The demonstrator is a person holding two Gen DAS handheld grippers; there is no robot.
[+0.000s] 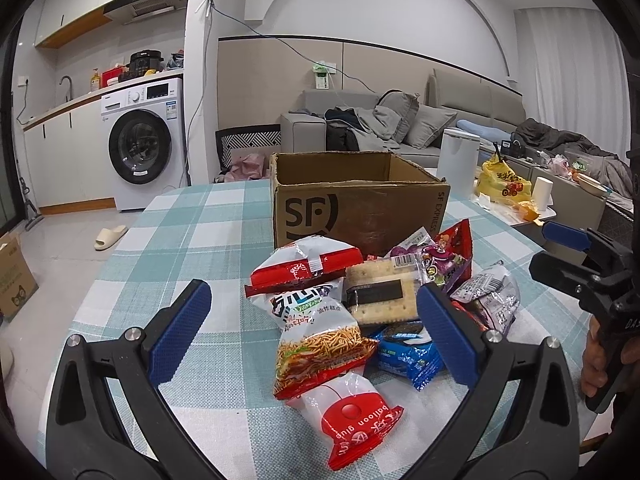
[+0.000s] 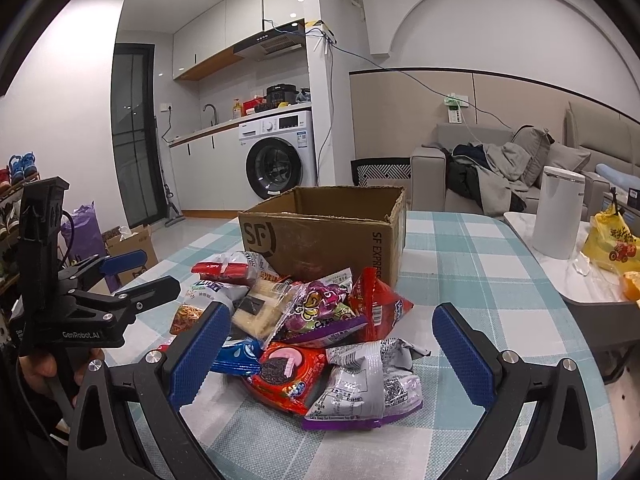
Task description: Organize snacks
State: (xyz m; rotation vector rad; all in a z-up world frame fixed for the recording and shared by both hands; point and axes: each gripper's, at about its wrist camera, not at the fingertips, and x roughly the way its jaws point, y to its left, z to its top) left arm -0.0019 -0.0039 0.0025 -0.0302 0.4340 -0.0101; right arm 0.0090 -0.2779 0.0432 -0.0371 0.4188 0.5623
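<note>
Left claw (image 1: 314, 326): spread wide, empty, blue ribbed pads flanking the snack pile (image 1: 360, 304).
Right claw (image 2: 328, 344): wide too, holding nothing.
Snack pile: crinkly foil packets heaped on checked tabletop (image 1: 192, 232), lower ones half buried.
Box (image 1: 356, 196): open corrugated cardboard just behind, inside hidden.

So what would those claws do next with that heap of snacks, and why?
Probably the left gripper dips and closes on the noodle snack bag lying between its open fingers. The cardboard box behind the pile is open; nothing is held yet.
</note>
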